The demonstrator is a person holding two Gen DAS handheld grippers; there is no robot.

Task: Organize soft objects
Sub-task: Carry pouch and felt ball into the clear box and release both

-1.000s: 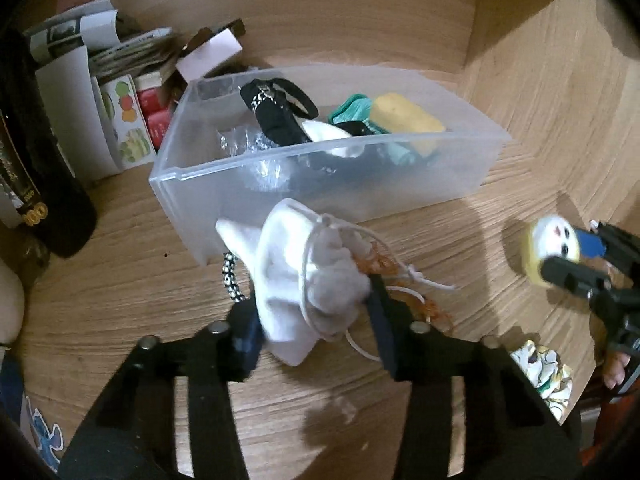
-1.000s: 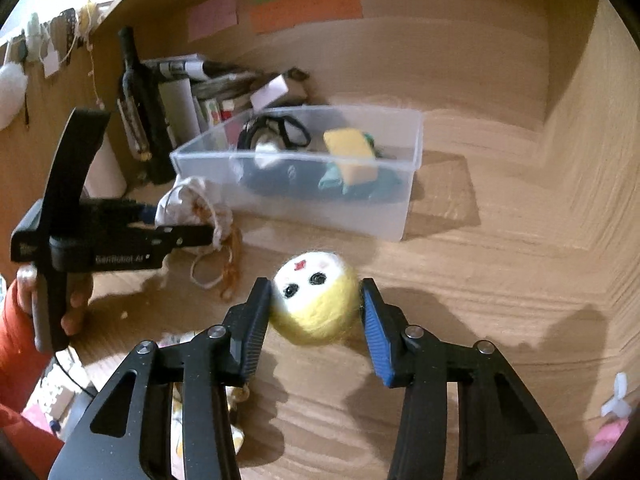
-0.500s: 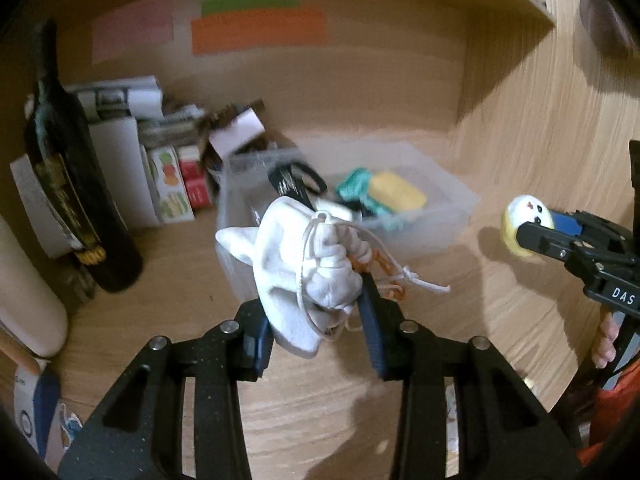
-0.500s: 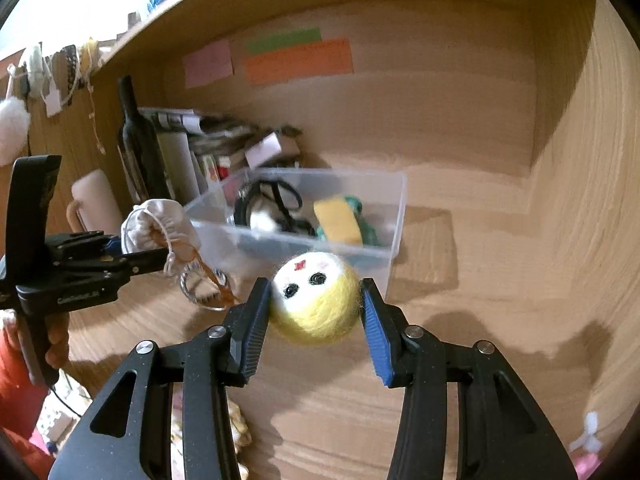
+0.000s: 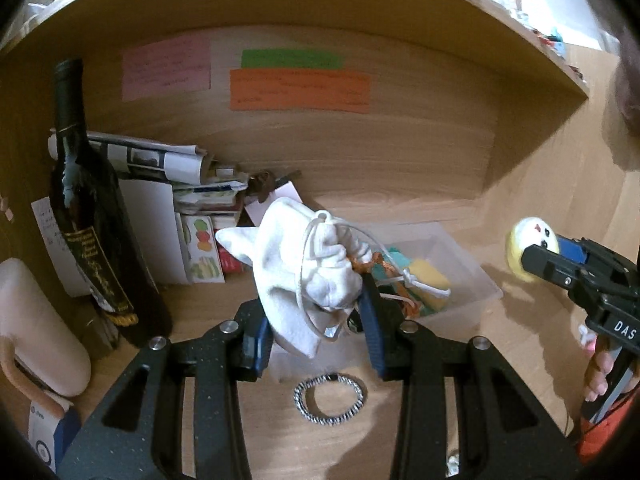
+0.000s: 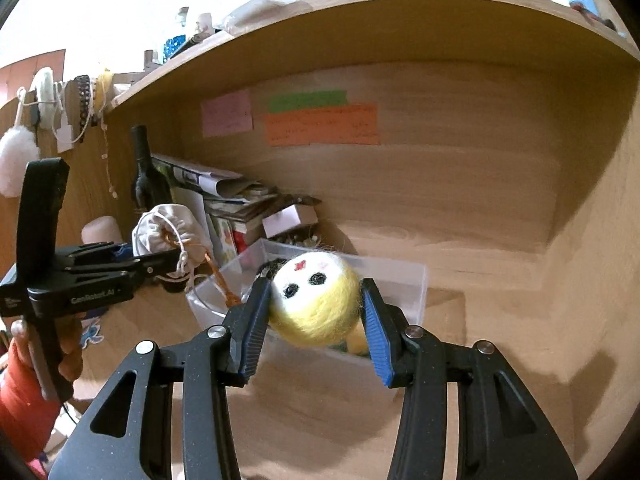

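Note:
My left gripper [image 5: 316, 320] is shut on a white drawstring pouch [image 5: 304, 268] with a white cord and orange tassel, held up in the air in front of the clear plastic bin [image 5: 476, 276]. My right gripper [image 6: 316, 320] is shut on a yellow and white felt ball with a face [image 6: 316, 300], held above the bin's near side [image 6: 416, 280]. The left wrist view shows the felt ball [image 5: 528, 244] at far right. The right wrist view shows the pouch [image 6: 168, 228] at left. The bin holds a yellow sponge [image 5: 428, 276] and teal cloth.
A dark wine bottle [image 5: 88, 216] stands at the left beside stacked papers and small boxes [image 5: 188, 208]. A black and white braided ring [image 5: 330, 398] lies on the wooden desk below my left gripper. Coloured notes [image 5: 300, 88] hang on the back wall.
Both grippers have risen from the desk with their objects. The pouch and the felt ball now hang higher, level with or above the bin. The braided ring is left on the desk.

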